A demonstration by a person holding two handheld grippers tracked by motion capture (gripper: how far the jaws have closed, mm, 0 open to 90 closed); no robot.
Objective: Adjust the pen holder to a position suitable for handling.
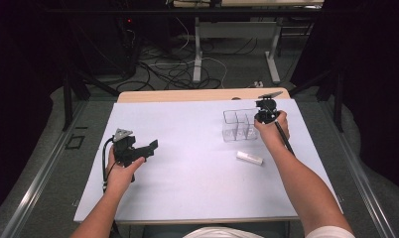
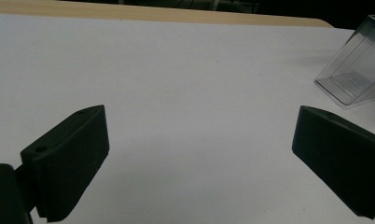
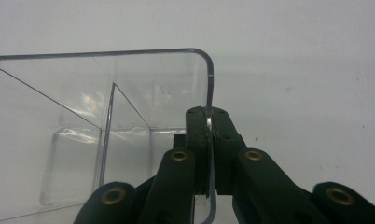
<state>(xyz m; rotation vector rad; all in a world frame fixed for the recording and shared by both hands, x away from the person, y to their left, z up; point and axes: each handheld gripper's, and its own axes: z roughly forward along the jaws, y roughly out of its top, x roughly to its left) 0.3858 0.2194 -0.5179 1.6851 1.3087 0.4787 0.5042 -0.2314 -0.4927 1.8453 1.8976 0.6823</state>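
A clear plastic organiser box (image 1: 238, 125) with several compartments stands on the white sheet at the right of the table. My right gripper (image 1: 265, 117) points down at its right side and is shut on the box's thin side wall (image 3: 209, 93), which runs up between the two pads. My left gripper (image 1: 147, 148) rests low over the sheet at the left, held level, jaws wide apart with nothing between them (image 2: 199, 154). The box's corner (image 2: 356, 70) shows far off in the left gripper view. A small white stick-shaped object (image 1: 249, 157) lies on the sheet in front of the box.
The white sheet (image 1: 187, 163) covers most of the wooden table (image 1: 202, 94). Beyond the table's far edge the floor holds cables and desk legs (image 1: 197, 54). Metal rails run along both sides of the table.
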